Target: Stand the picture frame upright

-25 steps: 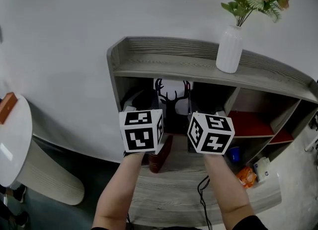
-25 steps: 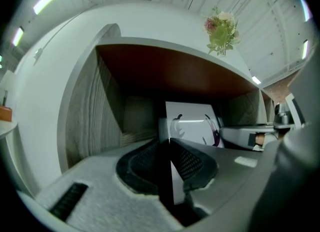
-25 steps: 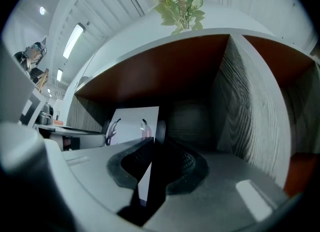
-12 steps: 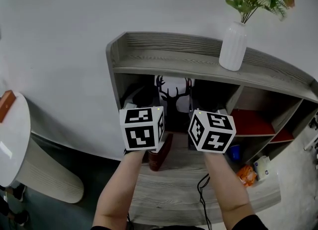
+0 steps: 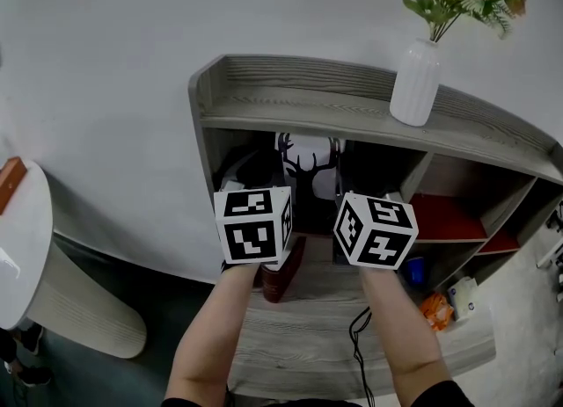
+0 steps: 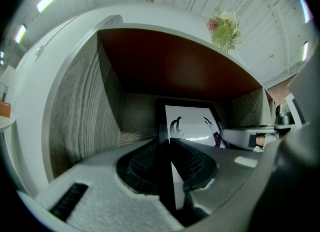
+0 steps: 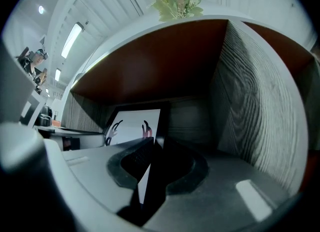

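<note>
Standing in the middle of the head view, inside the upper left compartment of the shelf, the black-edged picture frame with a white print of deer antlers (image 5: 308,166) looks close to upright, with its face to the camera. Whether a back support is folded out behind it, I cannot see.

The left hand-held gripper (image 6: 169,148) has its jaws closed on the thin left edge of the frame, and the right hand-held gripper (image 7: 152,151) has its jaws closed on the right edge. So the frame hangs between two narrow grips.

I think the main danger is letting go too soon. If the support behind is not set, or the lower edge does not sit flat on the board, the frame can tip forward out of the compartment or fall back on the rear wall. If one side opens before the other, the frame may turn around the remaining grip. The edges are thin and smooth, so they may also slip between the pads when the frame is tilted.

Around it, the grey wood-grain shelf unit (image 5: 290,111) leaves little room above the frame, so lifting could knock it against the dark underside. A dark red flat object (image 5: 283,275) lies just below and in front. A jolt could disturb the white ribbed vase with flowers (image 5: 415,84) at upper right.
</note>
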### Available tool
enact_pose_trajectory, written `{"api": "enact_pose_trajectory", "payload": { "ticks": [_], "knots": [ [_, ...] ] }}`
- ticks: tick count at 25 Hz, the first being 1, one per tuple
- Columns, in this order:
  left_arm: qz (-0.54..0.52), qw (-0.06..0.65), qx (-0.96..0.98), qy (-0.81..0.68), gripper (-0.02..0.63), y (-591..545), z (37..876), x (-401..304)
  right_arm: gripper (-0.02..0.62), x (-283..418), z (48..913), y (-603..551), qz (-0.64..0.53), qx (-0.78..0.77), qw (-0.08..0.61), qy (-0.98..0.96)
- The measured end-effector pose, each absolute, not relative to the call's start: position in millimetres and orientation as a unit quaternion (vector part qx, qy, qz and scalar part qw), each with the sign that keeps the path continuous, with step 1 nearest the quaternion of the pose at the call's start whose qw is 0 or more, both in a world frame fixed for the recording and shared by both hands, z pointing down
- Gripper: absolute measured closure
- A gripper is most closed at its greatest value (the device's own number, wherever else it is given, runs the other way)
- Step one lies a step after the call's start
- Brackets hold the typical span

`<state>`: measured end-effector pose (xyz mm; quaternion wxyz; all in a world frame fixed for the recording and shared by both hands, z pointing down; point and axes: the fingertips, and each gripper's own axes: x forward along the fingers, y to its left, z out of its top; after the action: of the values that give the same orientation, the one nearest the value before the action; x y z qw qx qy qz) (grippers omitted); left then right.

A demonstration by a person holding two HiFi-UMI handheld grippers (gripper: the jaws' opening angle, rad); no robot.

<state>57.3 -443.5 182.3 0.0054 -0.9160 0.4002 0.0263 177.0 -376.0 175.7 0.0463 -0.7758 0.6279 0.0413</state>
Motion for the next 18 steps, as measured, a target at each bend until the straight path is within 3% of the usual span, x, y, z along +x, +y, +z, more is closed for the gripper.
{"api": "enact_pose_trajectory", "payload": {
  "ticks": [18],
  "knots": [
    [0.024, 0.051, -0.915, 0.4, 0.534, -441.5, 182.2, 58.6, 0.529, 175.8, 176.8, -376.6, 0.065, -0.779, 0.039, 0.623]
  ]
}}
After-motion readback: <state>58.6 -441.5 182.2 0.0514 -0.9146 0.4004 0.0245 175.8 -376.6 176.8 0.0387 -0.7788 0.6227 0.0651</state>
